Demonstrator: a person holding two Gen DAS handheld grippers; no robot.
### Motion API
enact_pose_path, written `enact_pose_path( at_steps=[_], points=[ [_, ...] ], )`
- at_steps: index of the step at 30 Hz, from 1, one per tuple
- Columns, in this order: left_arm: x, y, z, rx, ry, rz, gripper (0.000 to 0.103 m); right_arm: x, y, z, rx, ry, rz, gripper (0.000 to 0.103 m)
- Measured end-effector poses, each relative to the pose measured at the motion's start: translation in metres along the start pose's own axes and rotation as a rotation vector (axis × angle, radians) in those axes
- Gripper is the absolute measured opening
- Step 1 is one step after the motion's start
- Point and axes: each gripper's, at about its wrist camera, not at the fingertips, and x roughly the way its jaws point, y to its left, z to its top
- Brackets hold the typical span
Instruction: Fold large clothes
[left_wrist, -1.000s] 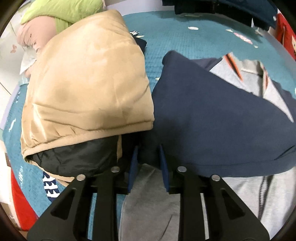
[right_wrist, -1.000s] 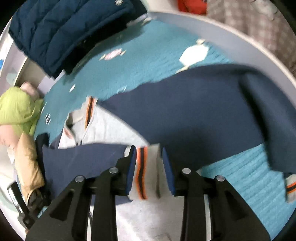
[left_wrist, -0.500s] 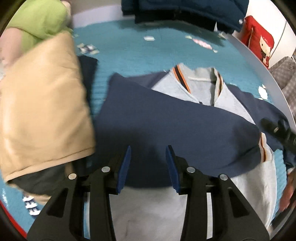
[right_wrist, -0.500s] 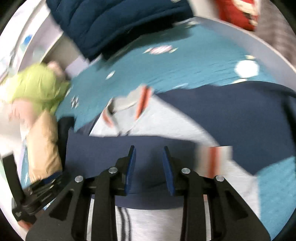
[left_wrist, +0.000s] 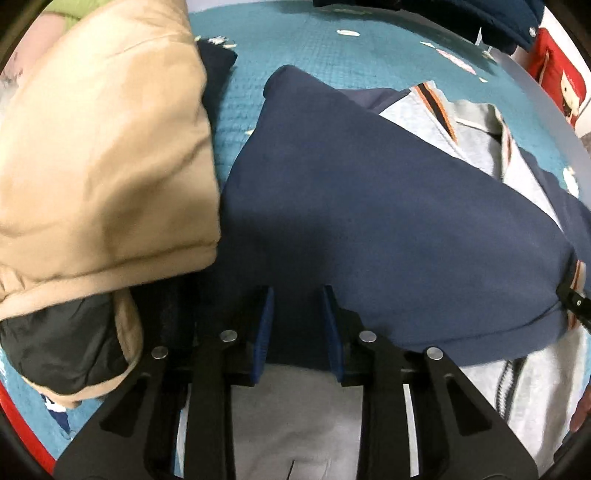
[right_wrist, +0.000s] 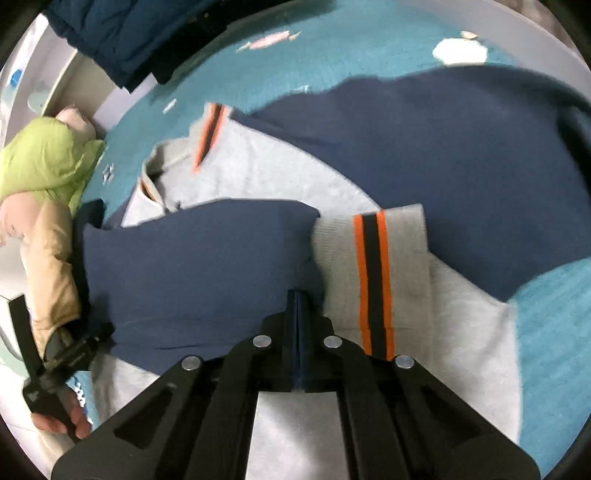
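A grey zip jacket (right_wrist: 280, 177) with navy sleeves and orange-black striped trim lies on the teal bedspread (right_wrist: 369, 48). One navy sleeve (left_wrist: 369, 206) is folded across its grey body (left_wrist: 295, 417); the same sleeve shows in the right wrist view (right_wrist: 192, 266). Its striped grey cuff (right_wrist: 373, 269) lies just right of my right gripper (right_wrist: 300, 295), which is shut on the sleeve's edge beside the cuff. My left gripper (left_wrist: 297, 295) is open, its pads either side of the sleeve's lower edge. The other navy sleeve (right_wrist: 461, 147) lies spread at the far right.
A folded tan jacket (left_wrist: 99, 147) with a black lining lies close to the left of the sleeve. A green garment (right_wrist: 44, 162) lies beyond it. A dark blue quilted coat (right_wrist: 136, 33) hangs at the bed's far edge. A red cushion (left_wrist: 557, 77) sits at far right.
The right gripper has closed on the sleeve near the striped cuff. The left gripper has moved back toward the tan jacket, over the sleeve's lower edge, still open.
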Motion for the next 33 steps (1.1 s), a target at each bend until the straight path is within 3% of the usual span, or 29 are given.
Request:
enact_pose_path(
  at_steps=[2, 6, 7, 11, 12, 13, 14, 15, 16, 17, 25, 30, 33],
  points=[
    [-0.005, -0.004, 0.002, 0.040, -0.001, 0.033, 0.028, -0.011, 0.001, 0.003, 0.037, 0.008, 0.004, 0.000],
    [-0.017, -0.003, 0.002, 0.034, -0.006, 0.025, 0.028, -0.032, -0.005, -0.001, 0.039, -0.029, 0.005, 0.001],
    [-0.019, -0.007, 0.005, 0.031, -0.011, 0.030, 0.028, -0.041, -0.008, -0.003, 0.039, -0.046, 0.002, 0.006],
    [-0.038, -0.013, 0.000, 0.038, -0.036, -0.020, 0.029, -0.059, -0.024, -0.009, 0.073, -0.084, -0.007, 0.008],
    [-0.042, -0.018, -0.001, 0.049, -0.043, -0.025, 0.032, -0.063, -0.030, -0.009, 0.086, -0.087, -0.018, 0.010],
    [-0.048, -0.024, -0.001, 0.062, -0.059, -0.030, 0.042, -0.072, -0.038, -0.011, 0.110, -0.099, -0.035, 0.017],
    [-0.055, -0.031, 0.000, 0.078, -0.084, -0.040, 0.047, -0.080, -0.046, -0.014, 0.133, -0.116, -0.050, 0.037],
    [-0.061, -0.039, -0.001, 0.090, -0.100, -0.051, 0.052, -0.088, -0.051, -0.016, 0.150, -0.134, -0.070, 0.048],
    [-0.066, -0.046, 0.001, 0.106, -0.114, -0.067, 0.055, -0.098, -0.060, -0.020, 0.173, -0.166, -0.111, 0.069],
    [-0.071, -0.053, 0.002, 0.122, -0.122, -0.085, 0.055, -0.112, -0.070, -0.026, 0.194, -0.208, -0.160, 0.075],
    [-0.088, -0.141, 0.005, 0.247, -0.137, -0.294, 0.059, -0.179, -0.147, -0.075, 0.433, -0.285, -0.271, 0.078],
    [-0.084, -0.203, 0.006, 0.333, -0.107, -0.397, 0.058, -0.197, -0.184, -0.103, 0.540, -0.271, -0.373, 0.079],
    [-0.074, -0.232, 0.007, 0.352, -0.074, -0.456, 0.056, -0.198, -0.207, -0.115, 0.615, -0.270, -0.361, 0.079]
  ],
)
